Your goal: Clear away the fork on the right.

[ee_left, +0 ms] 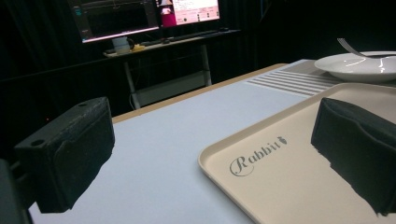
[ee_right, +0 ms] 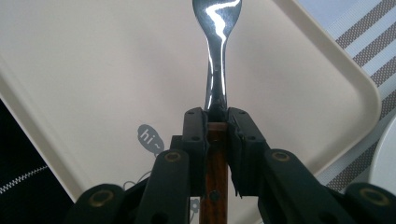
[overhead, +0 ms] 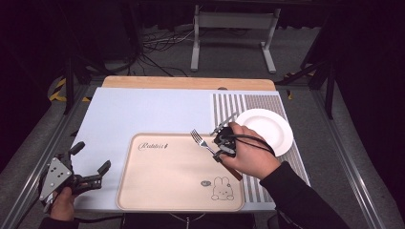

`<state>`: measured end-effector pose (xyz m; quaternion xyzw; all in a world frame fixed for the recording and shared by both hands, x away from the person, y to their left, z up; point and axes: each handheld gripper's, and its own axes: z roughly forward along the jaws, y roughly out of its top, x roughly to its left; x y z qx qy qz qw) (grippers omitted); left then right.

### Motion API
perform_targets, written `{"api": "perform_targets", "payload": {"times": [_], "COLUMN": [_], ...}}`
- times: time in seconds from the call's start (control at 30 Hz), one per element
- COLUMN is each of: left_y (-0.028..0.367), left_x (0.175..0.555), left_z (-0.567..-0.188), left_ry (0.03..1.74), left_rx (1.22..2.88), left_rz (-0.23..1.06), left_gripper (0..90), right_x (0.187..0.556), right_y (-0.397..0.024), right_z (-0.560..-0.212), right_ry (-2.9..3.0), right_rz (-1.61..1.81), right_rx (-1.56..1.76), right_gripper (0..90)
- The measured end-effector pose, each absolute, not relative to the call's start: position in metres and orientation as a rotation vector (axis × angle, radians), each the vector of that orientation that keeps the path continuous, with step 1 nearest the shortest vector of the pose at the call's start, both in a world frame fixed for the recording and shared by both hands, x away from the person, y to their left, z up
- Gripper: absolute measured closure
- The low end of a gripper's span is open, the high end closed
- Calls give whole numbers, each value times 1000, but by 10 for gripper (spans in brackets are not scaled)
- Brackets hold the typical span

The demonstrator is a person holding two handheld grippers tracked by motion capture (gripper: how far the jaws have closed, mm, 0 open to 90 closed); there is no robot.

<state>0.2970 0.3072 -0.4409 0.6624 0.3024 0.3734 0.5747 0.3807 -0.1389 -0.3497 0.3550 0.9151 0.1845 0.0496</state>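
A fork (overhead: 198, 139) with a steel head and a brown wooden handle is held over the right part of a beige tray (overhead: 157, 191) printed with a rabbit. My right gripper (overhead: 216, 145) is shut on it. In the right gripper view the jaws (ee_right: 216, 116) clamp the handle's top, and the fork (ee_right: 217, 56) points out over the tray (ee_right: 116, 70). My left gripper (overhead: 90, 156) stands open off the tray's left side with nothing between its jaws. In the left gripper view (ee_left: 215, 154) the tray's corner (ee_left: 280, 186) lies ahead of it, and the fork's tines (ee_left: 344, 44) show far off.
A white plate (overhead: 272, 129) sits on the striped right part of the pale blue mat (overhead: 143, 109), just behind my right hand. The wooden table edge (overhead: 186, 82) runs along the back. A desk with monitors (ee_left: 140, 18) stands beyond the table.
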Motion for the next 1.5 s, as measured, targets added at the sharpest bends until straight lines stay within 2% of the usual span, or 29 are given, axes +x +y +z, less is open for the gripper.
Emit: {"api": "perform_targets", "payload": {"times": [1.03,1.5], "left_y": [307,307], "left_x": [297,297], "left_z": [-441,-441], "left_ry": [709,710], "left_rx": [1549,1548], "left_rz": [878,876], "left_gripper": [2,3], "right_x": [381,383], "right_y": [-134,-132], "right_z": [-396,-407], "right_ry": [2838,2865], "right_rz": [391,336], "right_rx": [1315,1351], "right_gripper": [781,778]}}
